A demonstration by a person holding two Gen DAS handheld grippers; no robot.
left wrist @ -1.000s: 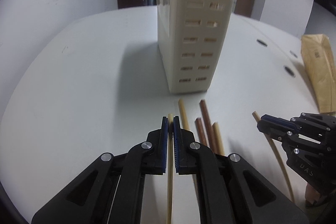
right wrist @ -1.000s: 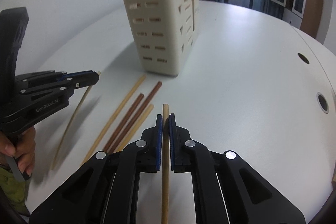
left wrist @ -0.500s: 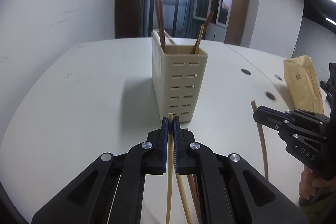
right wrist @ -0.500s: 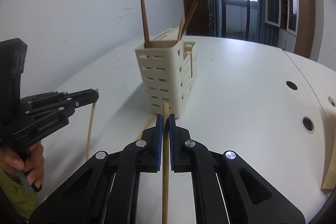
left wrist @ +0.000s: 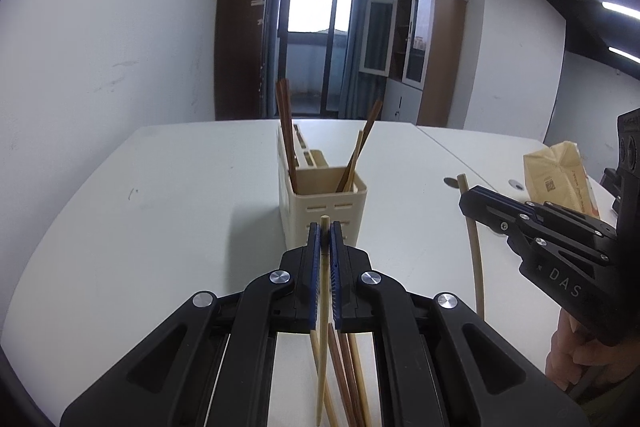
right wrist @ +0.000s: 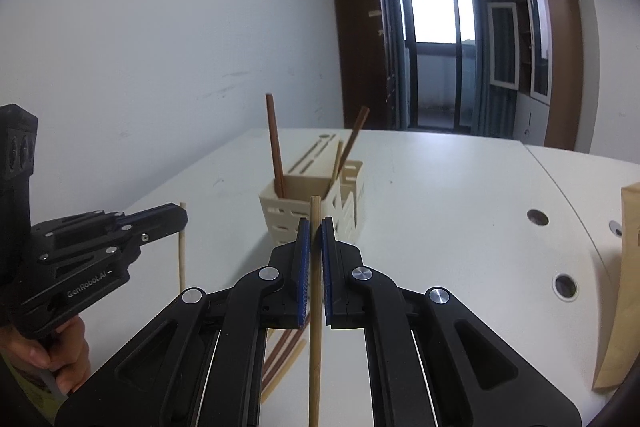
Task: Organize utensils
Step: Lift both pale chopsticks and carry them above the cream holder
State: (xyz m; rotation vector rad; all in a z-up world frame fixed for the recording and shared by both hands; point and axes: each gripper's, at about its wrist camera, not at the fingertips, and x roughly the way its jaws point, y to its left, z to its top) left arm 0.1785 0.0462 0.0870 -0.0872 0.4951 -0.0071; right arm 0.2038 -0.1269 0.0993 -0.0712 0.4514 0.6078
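Both tools [left wrist: 325, 227] [right wrist: 315, 223] have risen, each clamping a chopstick [left wrist: 322, 307] [right wrist: 315, 307] near the holder [left wrist: 324, 203].

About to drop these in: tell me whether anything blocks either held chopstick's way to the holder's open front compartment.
Nothing visible does. Bare table lies between each held chopstick and the holder. Three chopsticks already lean inside the compartment, leaving room.

- The left wrist camera sits close behind its jaws, tilted down over the counter [left wrist: 160, 227] toward the cream holder [left wrist: 324, 203].
- The right wrist camera does likewise, further right.
- Both share the holder, the window [right wrist: 436, 7] and, seemingly, each other's gripper.
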